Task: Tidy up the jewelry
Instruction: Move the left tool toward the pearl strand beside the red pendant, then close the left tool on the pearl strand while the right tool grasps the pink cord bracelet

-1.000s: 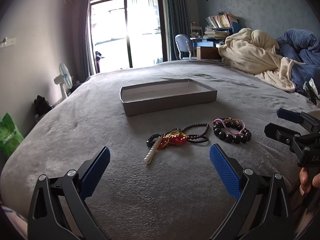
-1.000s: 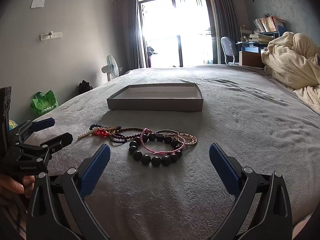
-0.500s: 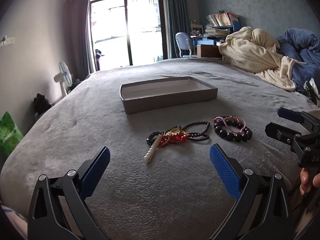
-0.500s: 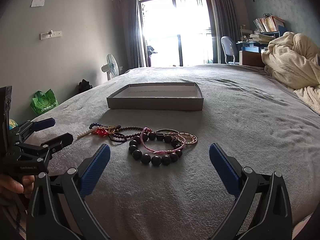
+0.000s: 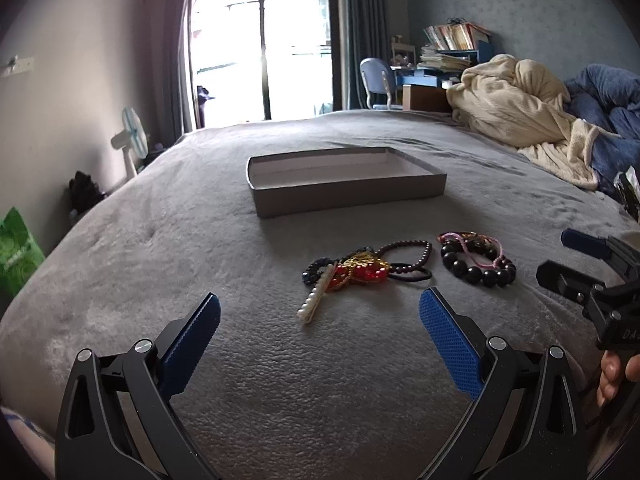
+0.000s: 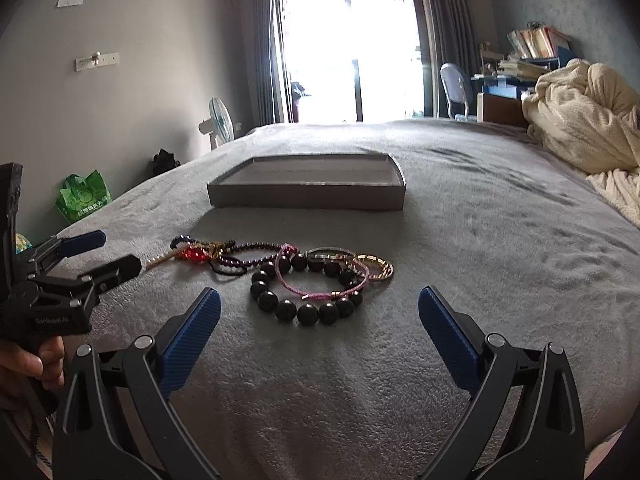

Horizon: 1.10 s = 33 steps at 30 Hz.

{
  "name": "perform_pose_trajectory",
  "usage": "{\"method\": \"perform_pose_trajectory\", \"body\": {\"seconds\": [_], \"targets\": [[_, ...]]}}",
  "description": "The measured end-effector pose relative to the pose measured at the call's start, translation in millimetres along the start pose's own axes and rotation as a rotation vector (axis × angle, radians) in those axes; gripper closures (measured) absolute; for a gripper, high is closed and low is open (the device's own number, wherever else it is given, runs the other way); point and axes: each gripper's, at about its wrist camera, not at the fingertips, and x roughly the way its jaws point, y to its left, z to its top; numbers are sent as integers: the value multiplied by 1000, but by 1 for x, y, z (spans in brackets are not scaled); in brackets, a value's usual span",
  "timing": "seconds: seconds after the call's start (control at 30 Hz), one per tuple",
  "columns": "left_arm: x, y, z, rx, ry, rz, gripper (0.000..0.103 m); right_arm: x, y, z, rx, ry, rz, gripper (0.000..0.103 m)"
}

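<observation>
Jewelry lies in two heaps on the grey bed. A tangle of pearl strand (image 5: 314,302), red and gold piece (image 5: 362,270) and dark thin bead strands (image 5: 408,248) lies just ahead of my open, empty left gripper (image 5: 320,320). A large black bead bracelet (image 6: 304,304) with a pink cord bracelet (image 6: 320,292) and gold bangles (image 6: 376,266) lies just ahead of my open, empty right gripper (image 6: 320,316). A shallow grey tray (image 6: 306,196) sits farther back, nothing visible inside. The right gripper also shows in the left wrist view (image 5: 560,256); the left gripper also shows in the right wrist view (image 6: 108,252).
Cream blanket (image 5: 516,108) and blue duvet (image 5: 608,120) are piled at the far right of the bed. A fan (image 6: 218,120) and a green bag (image 6: 82,196) stand on the floor left of the bed. A desk with books and a chair stand beyond.
Both grippers have tilted or lifted very slightly; the jewelry sits a touch higher in the left view. Nothing was grasped or moved.
</observation>
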Motion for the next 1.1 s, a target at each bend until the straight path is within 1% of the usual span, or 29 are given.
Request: {"method": "perform_pose_trajectory", "body": {"seconds": [0.1,0.23,0.37,0.47,0.53,0.6,0.63,0.67,0.73,0.77,0.8,0.87,0.97,1.1], "targets": [[5,5,2,-10,22,-5,5,4,1,-1,2,24,15,5],[18,6,6,5,72,-25,8,9,3,-2,-4,55,27,5],[29,2,8,56,92,-22,18,16,1,1,3,92,7,5],[37,2,8,68,117,-30,24,19,-4,5,28,113,14,5],[42,4,8,65,130,-38,30,21,-6,7,35,120,21,5],[48,7,7,56,151,-57,42,25,-8,11,42,129,29,5],[51,8,6,52,166,-68,46,26,-9,14,49,133,33,5],[54,10,6,45,181,-88,56,28,-11,16,58,136,37,5],[54,12,5,36,188,-100,68,31,-14,21,74,144,44,5],[54,13,5,36,188,-101,78,33,-15,23,77,147,47,5],[54,14,5,36,191,-101,83,34,-15,24,77,147,48,5],[52,15,4,34,192,-102,90,37,-14,26,78,153,56,5],[49,17,5,25,190,-107,95,44,-15,29,79,168,63,5],[42,22,5,7,183,-108,95,55,-21,37,112,185,64,5]]}}
